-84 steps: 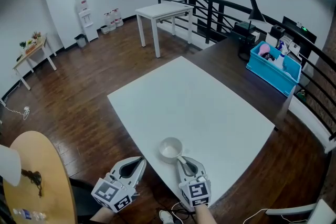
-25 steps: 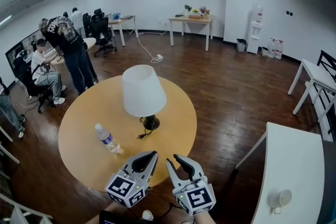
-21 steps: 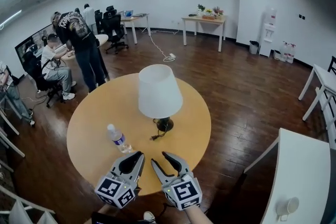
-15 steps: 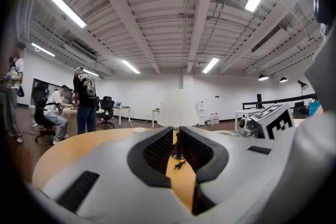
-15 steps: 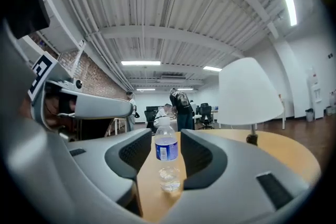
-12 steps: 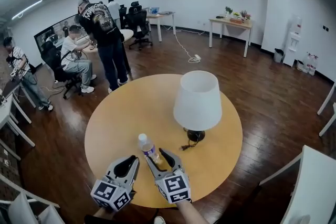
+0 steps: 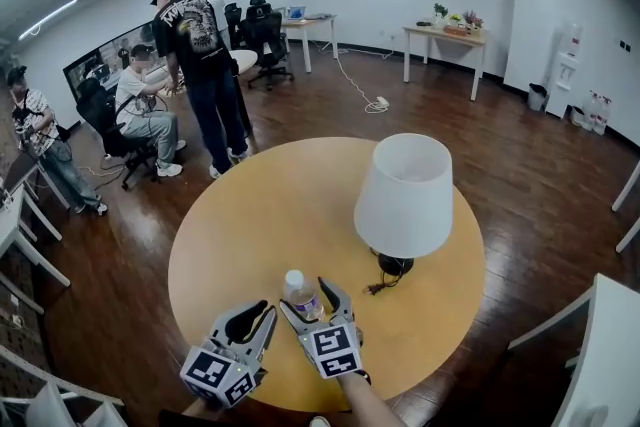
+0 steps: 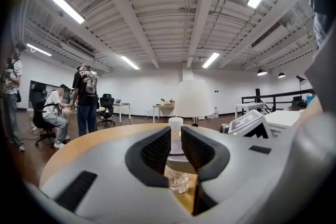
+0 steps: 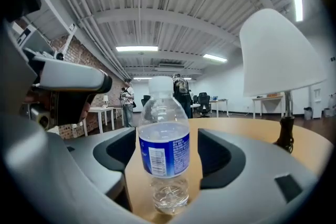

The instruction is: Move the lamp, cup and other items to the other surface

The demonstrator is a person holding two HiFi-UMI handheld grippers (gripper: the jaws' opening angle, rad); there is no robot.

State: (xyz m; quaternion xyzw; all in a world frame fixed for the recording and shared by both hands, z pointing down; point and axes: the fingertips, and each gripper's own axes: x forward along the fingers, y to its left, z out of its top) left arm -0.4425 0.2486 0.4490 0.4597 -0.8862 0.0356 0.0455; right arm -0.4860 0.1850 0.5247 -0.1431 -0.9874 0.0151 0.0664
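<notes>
The right gripper [image 7: 306, 300] has just been opening its 2 jaws. They stand wide on both sides of the upright bottle [image 9: 164, 152], and the pads do not press it. The left gripper [image 7: 256, 313], just beside, has its jaws nearly together and empty. The bottle stands on the round table [image 7: 270, 215], near the lamp [image 7: 405, 197].

- Head view: high above the bottle [image 7: 300, 293], looking steeply down over the round table [image 7: 250, 215].
- Left gripper view: tabletop height, near the bottle, facing level.
- Right gripper view: tabletop height, closest to the bottle.
- All three share the bottle and the lamp [image 7: 405, 185].
</notes>
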